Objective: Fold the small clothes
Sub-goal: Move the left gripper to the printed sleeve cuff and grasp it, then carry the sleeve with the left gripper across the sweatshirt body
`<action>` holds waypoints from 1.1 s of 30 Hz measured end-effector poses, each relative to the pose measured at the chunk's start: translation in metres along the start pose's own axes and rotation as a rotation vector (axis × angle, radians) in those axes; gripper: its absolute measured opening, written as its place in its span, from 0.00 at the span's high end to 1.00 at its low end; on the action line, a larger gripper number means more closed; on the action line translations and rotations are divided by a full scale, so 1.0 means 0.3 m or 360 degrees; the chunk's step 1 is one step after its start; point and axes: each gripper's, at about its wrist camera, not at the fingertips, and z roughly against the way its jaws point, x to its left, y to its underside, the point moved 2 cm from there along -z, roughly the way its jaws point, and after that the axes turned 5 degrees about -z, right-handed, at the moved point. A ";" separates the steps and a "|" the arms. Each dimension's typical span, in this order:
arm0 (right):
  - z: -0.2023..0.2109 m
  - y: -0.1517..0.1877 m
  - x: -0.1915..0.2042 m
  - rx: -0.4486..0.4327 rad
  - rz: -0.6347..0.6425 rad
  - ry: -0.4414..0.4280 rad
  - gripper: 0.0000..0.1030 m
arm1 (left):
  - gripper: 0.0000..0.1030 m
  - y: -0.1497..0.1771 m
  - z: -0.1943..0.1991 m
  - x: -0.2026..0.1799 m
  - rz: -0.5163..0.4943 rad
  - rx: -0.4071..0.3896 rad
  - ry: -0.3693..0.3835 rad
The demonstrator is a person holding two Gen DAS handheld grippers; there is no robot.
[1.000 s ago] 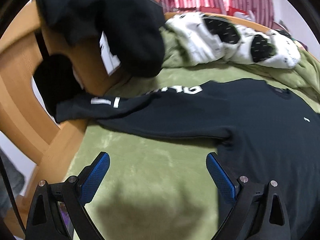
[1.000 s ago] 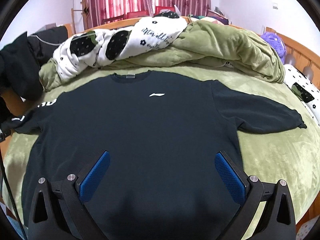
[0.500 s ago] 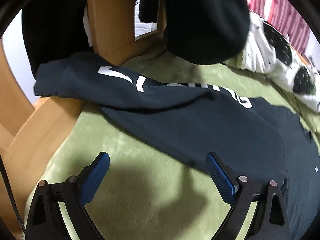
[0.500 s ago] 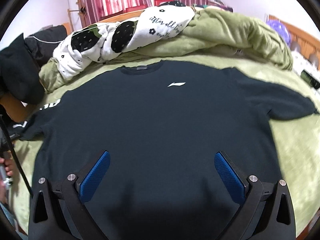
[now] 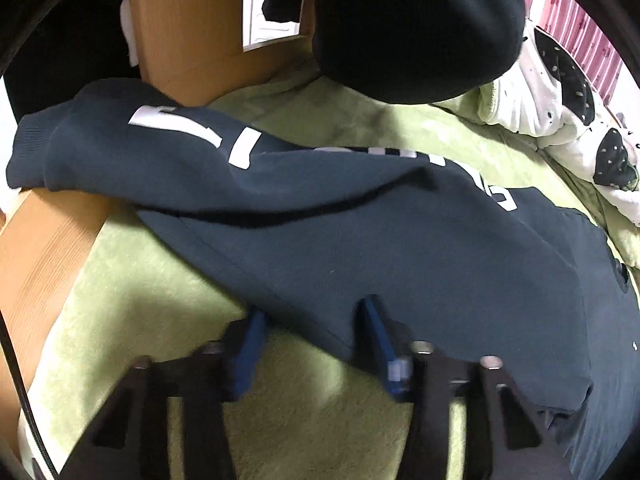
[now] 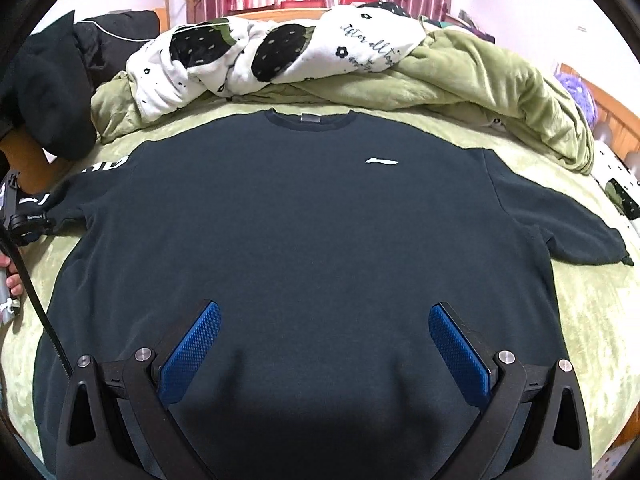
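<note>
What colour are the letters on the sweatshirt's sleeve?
White lettering on the dark navy sweatshirt, clearest in the left wrist view.

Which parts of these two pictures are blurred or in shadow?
Left wrist view: the left gripper is smeared by motion blur, while the dark sweatshirt stays fairly sharp. Right wrist view: sharp throughout; a dark shadow lies on the sweatshirt between the open jaws of the right gripper; fisheye bends the green bedspread.

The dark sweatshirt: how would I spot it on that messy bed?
Find the green bedspread. The dark sweatshirt lies flat in its middle, sleeves spread. Unlike the bunched white spotted quilt behind it, it has a small white chest logo and white sleeve lettering.
</note>
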 end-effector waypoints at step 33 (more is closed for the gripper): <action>0.029 -0.133 -0.332 -0.0175 -0.0149 -0.0071 0.01 | 0.94 -0.146 0.550 -0.700 -0.0352 -0.0327 0.0124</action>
